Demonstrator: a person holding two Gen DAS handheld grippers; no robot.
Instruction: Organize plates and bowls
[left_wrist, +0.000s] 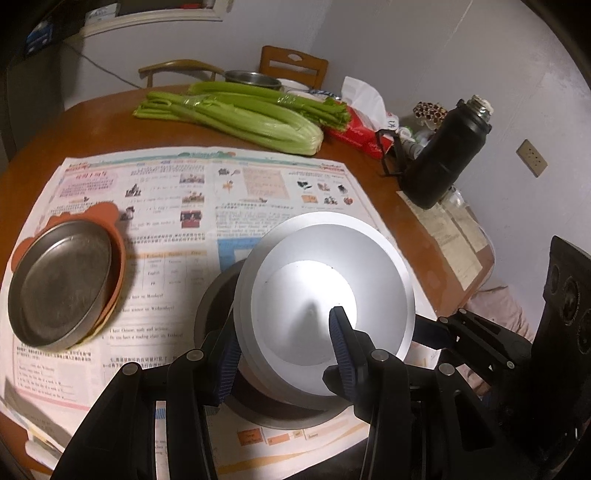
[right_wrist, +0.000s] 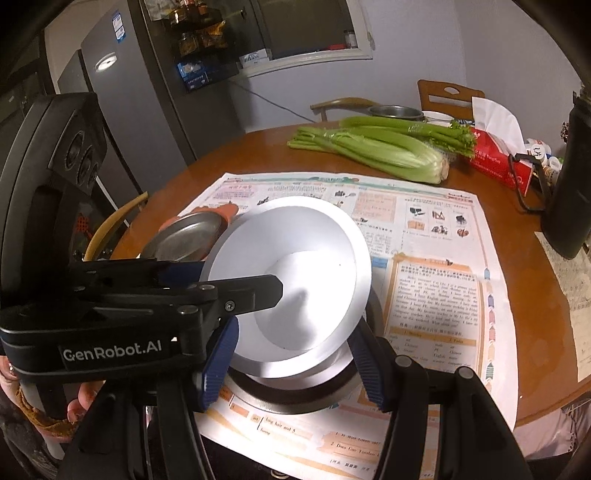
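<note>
The round wooden counter carries a spread newspaper. At centre frame, the white bowl sits tilted over a dark dish. Left tool pinches its rim; right tool stands released around it.

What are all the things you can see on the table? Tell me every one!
white bowls: stack, number unclear, white, tilted over the grey dish
grey metal dish: one, grey, on the newspaper under the bowls
metal plate: one, grey, resting on the orange plate
orange plate: one, orange, left side of the newspaper
newspaper: one, colourful, spread on the table
celery: one bunch, green, far side
tissue box: one, red, beside the celery
bottle: one, black, right edge
table: one, brown
left claw: black and blue, pinching the white bowls' rim
right claw: black and blue, open beside the bowls
</note>
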